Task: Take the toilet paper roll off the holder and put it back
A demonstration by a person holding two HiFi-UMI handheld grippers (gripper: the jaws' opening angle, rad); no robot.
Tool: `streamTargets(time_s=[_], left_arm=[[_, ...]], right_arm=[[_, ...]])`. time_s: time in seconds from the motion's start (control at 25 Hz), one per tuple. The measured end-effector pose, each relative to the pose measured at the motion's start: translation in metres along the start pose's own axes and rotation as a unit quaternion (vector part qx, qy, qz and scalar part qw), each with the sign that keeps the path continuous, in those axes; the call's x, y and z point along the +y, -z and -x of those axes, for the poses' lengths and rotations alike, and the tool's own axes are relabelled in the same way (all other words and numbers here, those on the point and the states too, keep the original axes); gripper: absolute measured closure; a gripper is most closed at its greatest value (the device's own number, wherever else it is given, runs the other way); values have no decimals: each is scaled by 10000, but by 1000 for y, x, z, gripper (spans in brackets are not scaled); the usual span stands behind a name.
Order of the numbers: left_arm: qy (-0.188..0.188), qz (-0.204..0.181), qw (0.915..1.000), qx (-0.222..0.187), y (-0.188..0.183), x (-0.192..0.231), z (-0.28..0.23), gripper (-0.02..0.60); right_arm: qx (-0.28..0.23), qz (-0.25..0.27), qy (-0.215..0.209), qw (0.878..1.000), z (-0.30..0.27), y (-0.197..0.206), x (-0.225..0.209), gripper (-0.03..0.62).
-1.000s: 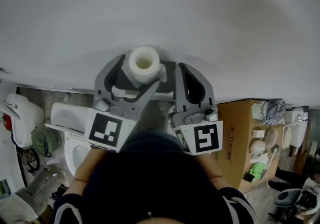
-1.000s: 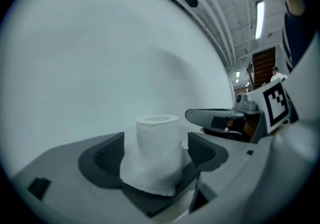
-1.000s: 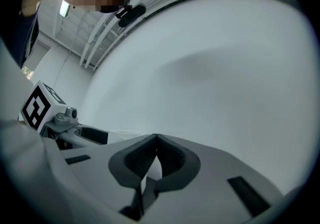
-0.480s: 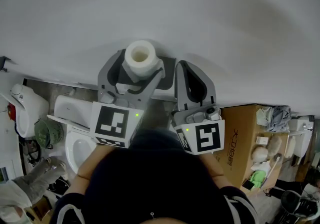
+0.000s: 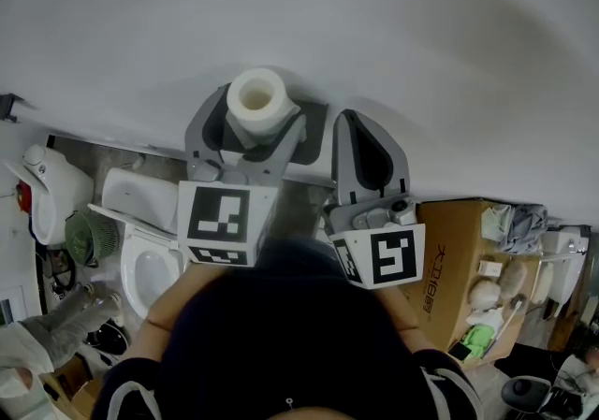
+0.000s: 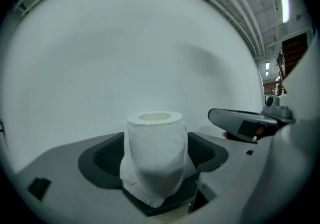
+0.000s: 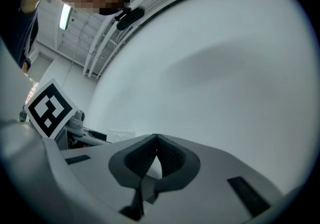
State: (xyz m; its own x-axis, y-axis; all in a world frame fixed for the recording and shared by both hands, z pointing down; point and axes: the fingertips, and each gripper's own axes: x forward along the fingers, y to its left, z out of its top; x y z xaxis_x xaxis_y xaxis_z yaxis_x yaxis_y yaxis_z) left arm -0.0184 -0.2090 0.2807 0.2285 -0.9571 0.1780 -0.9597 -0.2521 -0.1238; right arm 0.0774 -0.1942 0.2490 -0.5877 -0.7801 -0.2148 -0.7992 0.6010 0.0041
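A white toilet paper roll [image 5: 255, 95] stands upright between the jaws of my left gripper [image 5: 259, 125], which is shut on it, held close to the white wall [image 5: 374, 25]. In the left gripper view the roll [image 6: 156, 140] fills the middle, its hollow core facing up and a loose flap of paper hanging at its base; the dark pads [image 6: 107, 155] press its sides. My right gripper [image 5: 363, 149] hangs just right of the left one, shut, with nothing in it; its ribbed pads [image 7: 167, 155] meet at the tips. No holder shows in any view.
Below the wall, a white toilet [image 5: 140, 250] is at the left with a green fan [image 5: 82, 237] beside it. An open cardboard box [image 5: 454, 264] of oddments stands at the right. A small dark fitting [image 5: 8, 106] sticks out at the wall's left edge.
The left gripper, still shut on the roll, has drifted a little up and to the left along the wall. The right gripper has kept its place beside it.
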Motion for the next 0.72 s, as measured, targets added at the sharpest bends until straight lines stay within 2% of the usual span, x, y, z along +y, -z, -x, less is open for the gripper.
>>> streamTargets(time_s=[0.44, 0.6, 0.72], left_arm=[[-511, -48, 9983, 289, 5, 9, -6, 207], [-568, -19, 9980, 274, 5, 10, -5, 256], [-571, -20, 9982, 201, 4, 10, -3, 262]], right_arm=[[29, -76, -105, 9999, -1, 4, -3, 578], [51, -76, -131, 9999, 2, 6, -6, 577], [30, -85, -151, 9998, 3, 7, -6, 579]])
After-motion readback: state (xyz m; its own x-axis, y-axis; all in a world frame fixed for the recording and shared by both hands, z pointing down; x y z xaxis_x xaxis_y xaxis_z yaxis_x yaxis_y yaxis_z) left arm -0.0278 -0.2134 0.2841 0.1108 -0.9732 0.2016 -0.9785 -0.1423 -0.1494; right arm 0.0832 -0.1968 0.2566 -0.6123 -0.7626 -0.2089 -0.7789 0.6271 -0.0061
